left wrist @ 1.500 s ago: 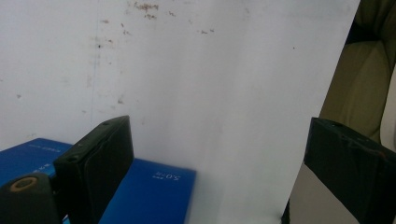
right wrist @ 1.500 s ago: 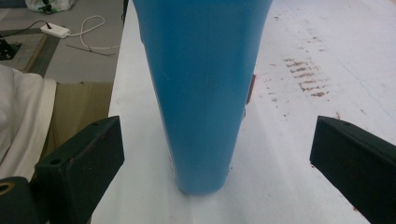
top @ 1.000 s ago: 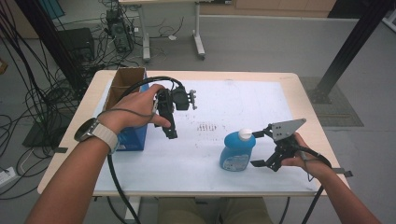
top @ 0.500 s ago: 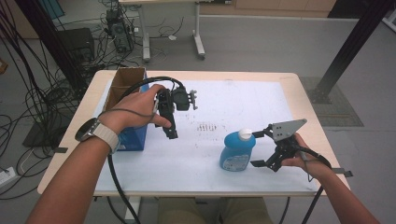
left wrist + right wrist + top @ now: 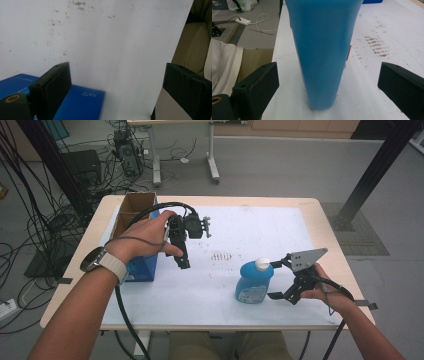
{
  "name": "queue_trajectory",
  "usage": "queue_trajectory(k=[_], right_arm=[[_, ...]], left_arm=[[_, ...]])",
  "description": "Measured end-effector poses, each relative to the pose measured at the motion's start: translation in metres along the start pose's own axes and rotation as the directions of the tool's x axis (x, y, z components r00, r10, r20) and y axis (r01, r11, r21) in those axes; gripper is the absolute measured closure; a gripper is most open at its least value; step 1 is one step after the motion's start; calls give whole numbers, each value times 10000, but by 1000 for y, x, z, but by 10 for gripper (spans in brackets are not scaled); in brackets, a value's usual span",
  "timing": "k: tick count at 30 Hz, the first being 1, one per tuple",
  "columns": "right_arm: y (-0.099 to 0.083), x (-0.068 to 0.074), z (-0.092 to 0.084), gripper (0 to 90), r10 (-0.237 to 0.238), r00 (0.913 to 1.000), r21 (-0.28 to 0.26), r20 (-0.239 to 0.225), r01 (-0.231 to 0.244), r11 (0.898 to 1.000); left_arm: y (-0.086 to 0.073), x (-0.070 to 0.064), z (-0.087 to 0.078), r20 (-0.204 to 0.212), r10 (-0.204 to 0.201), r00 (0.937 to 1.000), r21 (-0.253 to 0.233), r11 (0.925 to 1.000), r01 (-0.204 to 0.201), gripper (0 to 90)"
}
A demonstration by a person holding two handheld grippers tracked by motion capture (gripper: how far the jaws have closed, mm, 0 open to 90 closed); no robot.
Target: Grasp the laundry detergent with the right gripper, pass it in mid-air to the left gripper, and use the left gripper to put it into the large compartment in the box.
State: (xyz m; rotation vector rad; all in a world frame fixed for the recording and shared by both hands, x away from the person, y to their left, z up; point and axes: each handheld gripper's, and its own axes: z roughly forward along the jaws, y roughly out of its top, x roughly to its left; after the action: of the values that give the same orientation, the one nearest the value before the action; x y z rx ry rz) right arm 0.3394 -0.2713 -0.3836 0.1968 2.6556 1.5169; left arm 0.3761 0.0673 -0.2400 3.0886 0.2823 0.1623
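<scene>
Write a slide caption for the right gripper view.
Open right gripper jaws straddle an upright blue bottle on the white table cover.

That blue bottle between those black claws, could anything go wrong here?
Possibly. The blue bottle stands upright near the table's front edge, so an off-centre squeeze by the open right gripper could tip it or push it off. It also looks smooth and tapered, so it might slip in the jaws. The left gripper, open above the paper, sits close to the blue box.
</scene>
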Motion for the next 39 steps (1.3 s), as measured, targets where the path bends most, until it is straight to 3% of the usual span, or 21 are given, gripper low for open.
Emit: queue_trajectory(k=[39], right_arm=[[-1,-1,-2,37,30,9999,-149,130,-29,9999]], left_arm=[[1,1,0,0,40,10000,0,10000,-40,87]])
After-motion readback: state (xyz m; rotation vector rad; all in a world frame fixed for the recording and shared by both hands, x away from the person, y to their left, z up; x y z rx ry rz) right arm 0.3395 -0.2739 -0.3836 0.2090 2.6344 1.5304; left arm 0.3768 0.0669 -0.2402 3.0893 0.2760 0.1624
